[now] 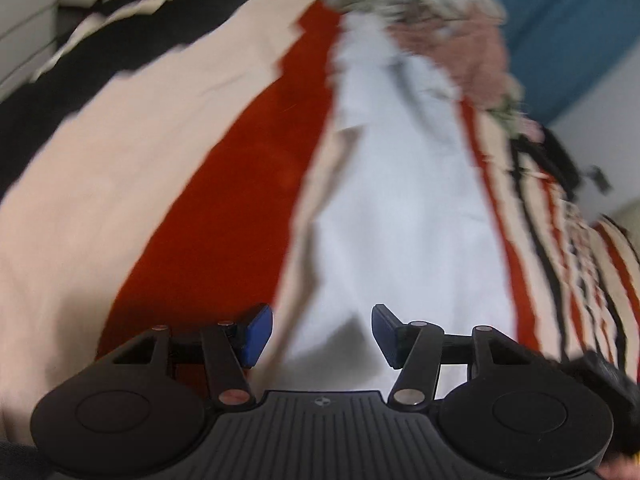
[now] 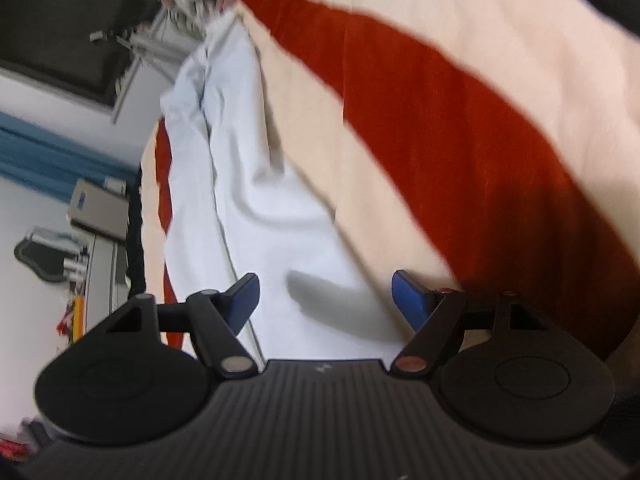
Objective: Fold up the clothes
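Both tongs wide open, nothing in them: left tongs (image 1: 322,336) and right tongs (image 2: 326,300) poised just over the near end of the white garment (image 1: 400,200). It lies stretched long on the striped blanket (image 1: 140,140). My read: pinch one corner each, single layer only, lift together, keep it taut.
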Motion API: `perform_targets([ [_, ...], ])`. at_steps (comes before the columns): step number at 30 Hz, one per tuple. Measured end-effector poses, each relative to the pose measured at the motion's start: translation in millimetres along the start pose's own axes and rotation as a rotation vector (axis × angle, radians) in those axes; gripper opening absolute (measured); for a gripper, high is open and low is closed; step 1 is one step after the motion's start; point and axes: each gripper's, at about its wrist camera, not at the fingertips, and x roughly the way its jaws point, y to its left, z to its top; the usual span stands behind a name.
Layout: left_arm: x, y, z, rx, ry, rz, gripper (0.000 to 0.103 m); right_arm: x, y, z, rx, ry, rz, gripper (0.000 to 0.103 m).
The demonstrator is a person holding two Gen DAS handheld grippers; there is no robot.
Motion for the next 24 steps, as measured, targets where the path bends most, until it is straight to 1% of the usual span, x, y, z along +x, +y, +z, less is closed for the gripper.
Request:
perform_targets([
  [1, -0.3, 0.9, -0.2, -0.003, 0.005, -0.008, 0.058, 0.9, 1.2, -2.6, -0.005, 0.018, 0.011, 0.067],
  [3, -1.6, 1.1, -2.6, -0.001, 0.013, -0.029, 0.058, 2.7, 3.6, -7.9, -0.014, 0.055, 0.032, 0.066],
  [5, -3.0, 1.2, -5.0, 0.001, 0.022, -0.05, 0.053, 1.8, 4.2, -12.4, -0.013, 0.067, 0.037, 0.066],
  [6, -5.0, 0.1, -9.6, 0.005, 0.018, -0.066, 0.04, 1.2, 4.3, -14.5, -0.008, 0.069, 0.038, 0.065],
  [7, -7.4, -1.9, -17.8, 0.011, 0.015, -0.084, 0.022, 0.7, 4.7, -17.1, -0.003, 0.074, 0.042, 0.065],
  [8, -8.1, -2.6, -20.2, 0.008, 0.011, -0.098, 0.014, 0.6, 5.5, -20.8, -0.004, 0.084, 0.053, 0.061],
  [9, -8.7, -3.2, -21.9, 0.005, 0.006, -0.112, 0.007, 0.4, 5.6, -24.1, -0.003, 0.092, 0.07, 0.046],
  [10, -9.3, -3.8, -23.6, 0.001, 0.001, -0.126, 0.005, -0.2, 4.7, -25.1, 0.002, 0.094, 0.08, 0.035],
  [11, -11.9, -1.1, -22.2, -0.016, -0.004, -0.15, 0.004, -1.1, 4.4, -25.2, 0.003, 0.09, 0.075, 0.02],
  [12, -14.3, -0.3, -22.2, -0.055, -0.008, -0.183, 0.004, -2.8, 6.9, -25.6, -0.01, 0.084, 0.067, 0.014],
  [14, -21.8, 3.2, -15.6, -0.133, -0.022, -0.259, 0.004, -8.0, 15.5, -25.8, -0.05, 0.072, 0.07, 0.008],
  [15, -23.6, -0.6, -12.2, -0.168, -0.04, -0.299, 0.004, -13.5, 19.7, -23.9, -0.056, 0.061, 0.087, 0.008],
  [17, -39.9, -5.0, -6.7, -0.216, -0.07, -0.373, 0.003, -28.7, 29.7, -17.1, -0.062, 0.03, 0.14, 0.007],
  [19, -60.1, -13.6, 4.5, -0.238, -0.101, -0.428, 0.003, -50.2, 46.2, -5.2, -0.09, -0.019, 0.196, 0.007],
  [21, -84.2, -23.5, 16.0, -0.246, -0.147, -0.467, 0.003, -75.4, 63.4, 9.4, -0.127, -0.077, 0.24, 0.007],
  [24, -118.6, -29.3, 18.6, -0.277, -0.204, -0.55, 0.003, -111.9, 83.4, 25.8, -0.176, -0.136, 0.303, 0.007],
])
